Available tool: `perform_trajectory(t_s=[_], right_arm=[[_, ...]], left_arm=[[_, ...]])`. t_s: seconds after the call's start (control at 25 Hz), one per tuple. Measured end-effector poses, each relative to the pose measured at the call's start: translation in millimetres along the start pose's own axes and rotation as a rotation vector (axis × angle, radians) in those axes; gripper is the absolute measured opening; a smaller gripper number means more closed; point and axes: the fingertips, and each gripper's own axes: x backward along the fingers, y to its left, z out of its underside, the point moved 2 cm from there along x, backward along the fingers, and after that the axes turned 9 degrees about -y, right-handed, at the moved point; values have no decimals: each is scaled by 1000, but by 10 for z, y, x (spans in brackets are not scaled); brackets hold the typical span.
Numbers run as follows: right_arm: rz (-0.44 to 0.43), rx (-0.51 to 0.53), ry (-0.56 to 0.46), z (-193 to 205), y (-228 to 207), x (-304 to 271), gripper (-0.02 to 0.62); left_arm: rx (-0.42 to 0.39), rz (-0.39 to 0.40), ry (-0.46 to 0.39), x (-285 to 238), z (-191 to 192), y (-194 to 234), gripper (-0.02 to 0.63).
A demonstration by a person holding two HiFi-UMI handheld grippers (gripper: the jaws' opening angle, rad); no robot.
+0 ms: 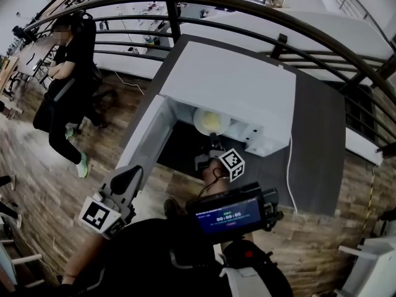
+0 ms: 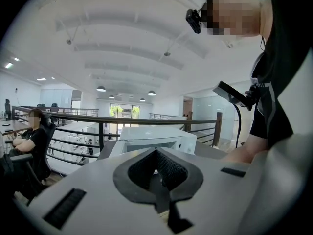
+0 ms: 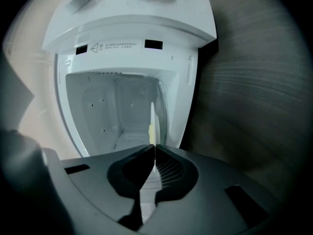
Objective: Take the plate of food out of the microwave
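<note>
The white microwave (image 1: 230, 86) stands on a dark table (image 1: 317, 142), its door (image 1: 146, 140) swung open to the left. A white plate (image 1: 211, 121) with yellow food sits at the mouth of the cavity. My right gripper (image 1: 214, 143) reaches in from the front and is shut on the plate's near rim. In the right gripper view the plate (image 3: 152, 124) shows edge-on, pinched between the pads of the right gripper (image 3: 154, 149), with the white cavity (image 3: 112, 116) behind. My left gripper (image 1: 126, 179) hangs low at the left, shut on nothing (image 2: 156, 153), away from the microwave (image 2: 156, 137).
A dark metal railing (image 1: 260, 17) curves behind the table. A person in black (image 1: 67, 73) sits at the far left by a desk. A white cable (image 1: 289, 173) runs down the table right of the microwave. A screen device (image 1: 226, 215) sits at my chest.
</note>
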Motion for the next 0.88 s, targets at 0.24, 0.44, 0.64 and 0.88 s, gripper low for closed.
perform_trajectory(t_s=[0.24,0.44,0.64,0.88], right_arm=[[-18,18,24,82,0,59,8],[-36,35,24,98,69,46,8],[-50,21,28,-2,40,213,8],[-92,-2,45,51,117,406,8]], left_arm=[[4,29,-1,9,-5,6,3],[-9,45,-17,87,-57,49,3],[-12,40,-3,101,3,-106,3],[14,44,-18,117,11,-117,3]])
